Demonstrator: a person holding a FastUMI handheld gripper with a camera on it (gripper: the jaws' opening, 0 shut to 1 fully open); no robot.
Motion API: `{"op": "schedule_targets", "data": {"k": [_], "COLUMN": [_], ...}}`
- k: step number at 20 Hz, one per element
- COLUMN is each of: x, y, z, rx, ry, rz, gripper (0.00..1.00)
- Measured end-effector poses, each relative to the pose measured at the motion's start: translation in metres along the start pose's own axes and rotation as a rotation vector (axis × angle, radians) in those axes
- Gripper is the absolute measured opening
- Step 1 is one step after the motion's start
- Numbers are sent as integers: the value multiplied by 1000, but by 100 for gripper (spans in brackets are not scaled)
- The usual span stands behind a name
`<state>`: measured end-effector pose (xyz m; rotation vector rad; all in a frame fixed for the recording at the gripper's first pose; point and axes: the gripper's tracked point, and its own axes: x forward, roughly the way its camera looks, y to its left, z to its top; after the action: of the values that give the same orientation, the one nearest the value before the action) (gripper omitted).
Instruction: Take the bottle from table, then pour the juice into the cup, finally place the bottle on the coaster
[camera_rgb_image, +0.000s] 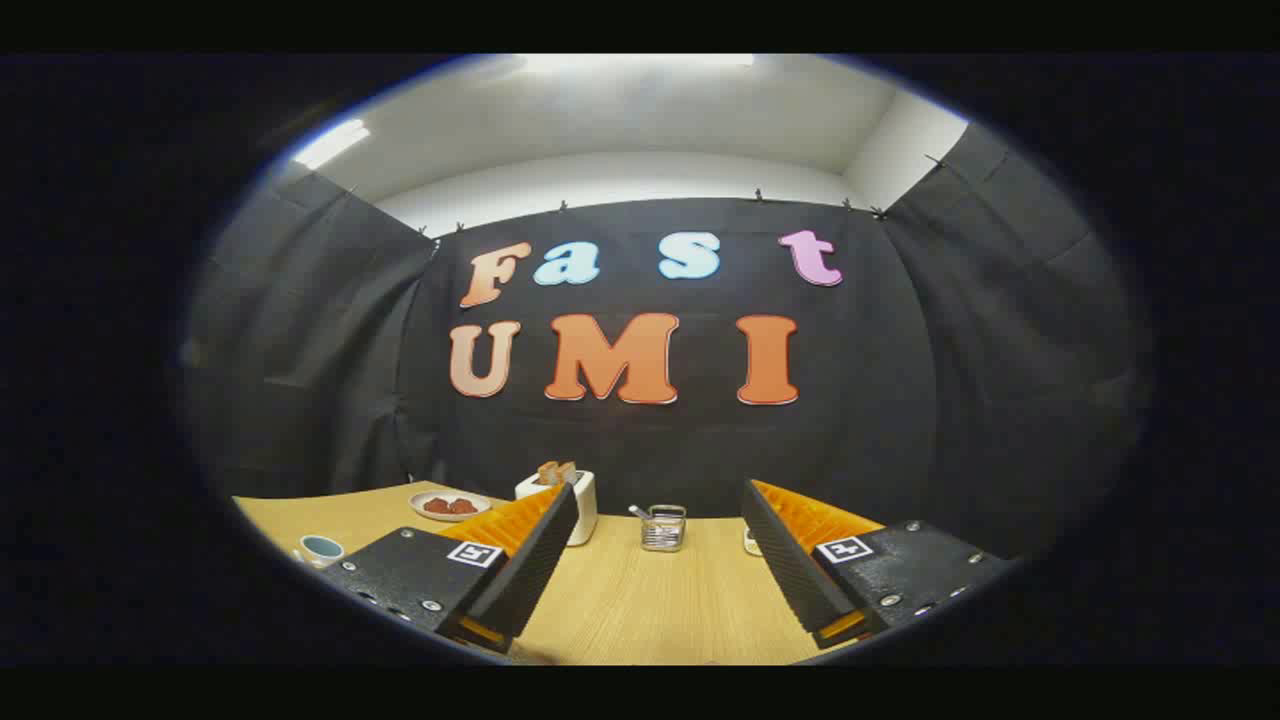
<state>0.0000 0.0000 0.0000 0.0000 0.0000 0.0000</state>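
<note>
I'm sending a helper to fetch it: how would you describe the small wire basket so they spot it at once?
On the wooden table, look toward the black back wall. Beyond the open gripper, about in line with the gap between its fingers, stands the wire basket. It is shiny metal mesh with a utensil handle poking out, unlike the solid white toaster beside it.

A pale blue cup (321, 548) with a white rim stands upright on the wooden worktop (640, 600), out past the gripper's (650, 555) left finger.

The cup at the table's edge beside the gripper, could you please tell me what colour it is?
The cup is white outside with a pale blue inside, seen best in the gripper view, beside the open gripper.
</note>
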Motion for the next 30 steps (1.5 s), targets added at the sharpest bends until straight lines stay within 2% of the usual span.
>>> {"op": "schedule_targets", "data": {"k": [19, 30], "x": [-16, -24], "y": [35, 51], "z": [23, 20], "rx": [26, 40], "ry": [-13, -17], "rz": [74, 108], "gripper": [98, 98]}}
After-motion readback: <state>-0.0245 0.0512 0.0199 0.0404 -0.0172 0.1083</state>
